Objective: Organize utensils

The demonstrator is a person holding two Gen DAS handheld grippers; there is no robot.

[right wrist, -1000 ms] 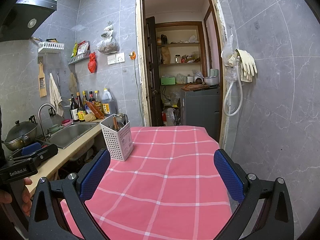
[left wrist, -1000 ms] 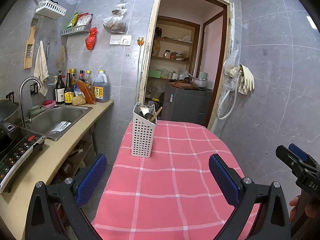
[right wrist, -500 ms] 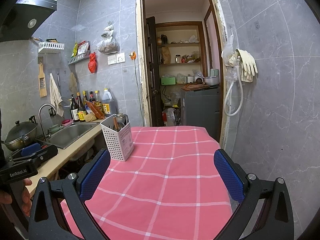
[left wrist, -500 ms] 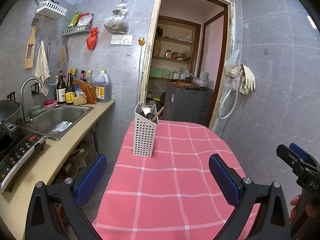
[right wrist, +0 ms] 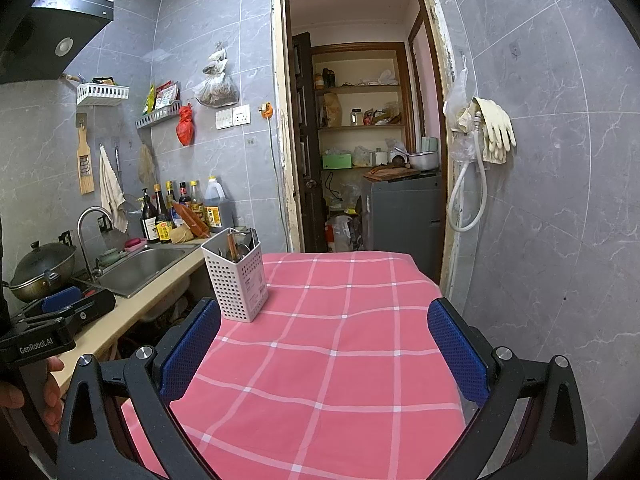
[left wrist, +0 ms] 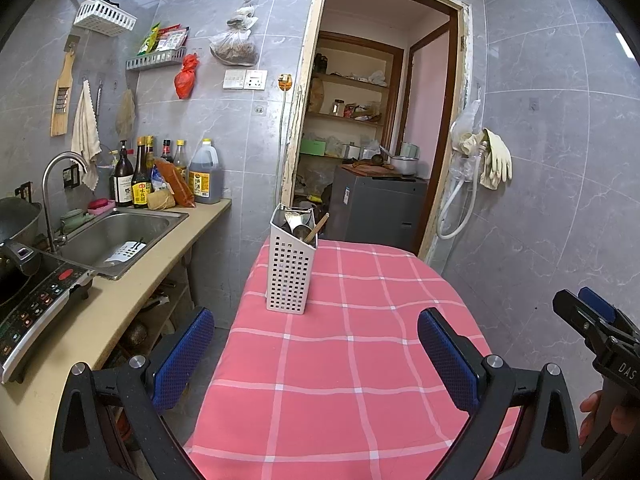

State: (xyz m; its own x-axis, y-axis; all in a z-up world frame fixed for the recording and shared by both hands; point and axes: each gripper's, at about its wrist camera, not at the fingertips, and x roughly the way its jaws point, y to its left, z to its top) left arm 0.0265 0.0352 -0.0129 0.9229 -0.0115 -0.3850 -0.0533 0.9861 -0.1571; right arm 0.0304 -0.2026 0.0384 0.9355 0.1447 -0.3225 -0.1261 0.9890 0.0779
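Note:
A white perforated utensil holder (left wrist: 289, 264) stands upright on the far left part of the pink checked tablecloth (left wrist: 344, 360). It holds metal spoons and a wooden-handled utensil (left wrist: 318, 227). It also shows in the right wrist view (right wrist: 237, 276). My left gripper (left wrist: 316, 356) is open and empty, held above the near end of the table, short of the holder. My right gripper (right wrist: 324, 352) is open and empty, to the right of the left one. The right gripper shows at the left view's edge (left wrist: 596, 320).
A counter (left wrist: 100, 320) with a steel sink (left wrist: 116, 236), an induction cooker (left wrist: 28, 304) and bottles (left wrist: 140, 176) runs along the left. A wok (right wrist: 42, 268) sits by the sink. An open doorway (left wrist: 372, 140) lies behind the table. A hose and gloves (left wrist: 484, 164) hang on the right wall.
The left wrist view has drifted slightly, the holder shifting a little right in it. Both grippers stay open and empty.

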